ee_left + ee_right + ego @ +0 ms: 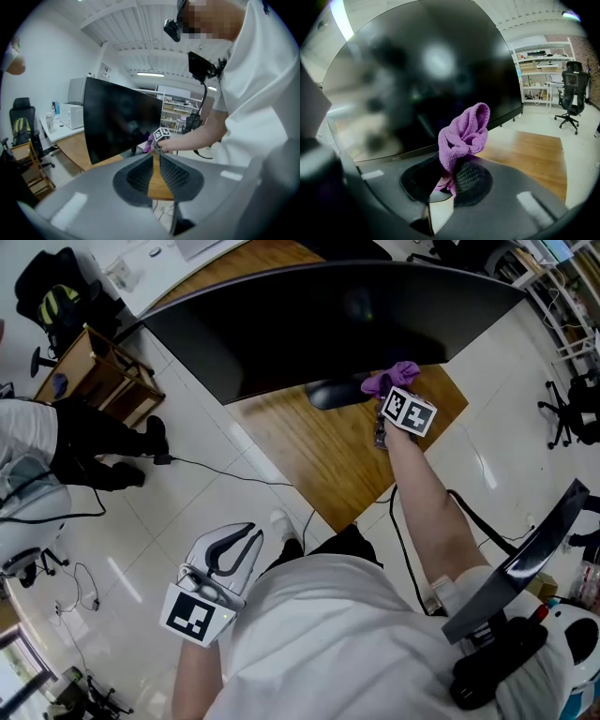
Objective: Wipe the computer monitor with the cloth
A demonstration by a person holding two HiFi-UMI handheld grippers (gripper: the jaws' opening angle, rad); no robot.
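Observation:
A wide curved black monitor (319, 315) stands on a wooden desk (328, 456), its screen dark. In the right gripper view the screen (417, 79) fills the frame just ahead of the jaws. My right gripper (392, 393) is shut on a bunched purple cloth (391, 378), held at the screen's lower edge near the stand base (333, 395). The cloth (464, 133) sticks up from the pinched jaws of the right gripper (449, 165). My left gripper (249, 534) hangs low beside my body, off the desk, jaws together and holding nothing. The left gripper view shows the monitor (122, 122) and cloth (148, 143) at a distance.
A small wooden shelf unit (98, 371) and a black chair (47, 287) stand at the left, with a person's legs (84, 442) nearby. Cables (234, 474) trail over the tiled floor. A dark slanted panel (525, 559) is at my right, an office chair (572, 409) beyond it.

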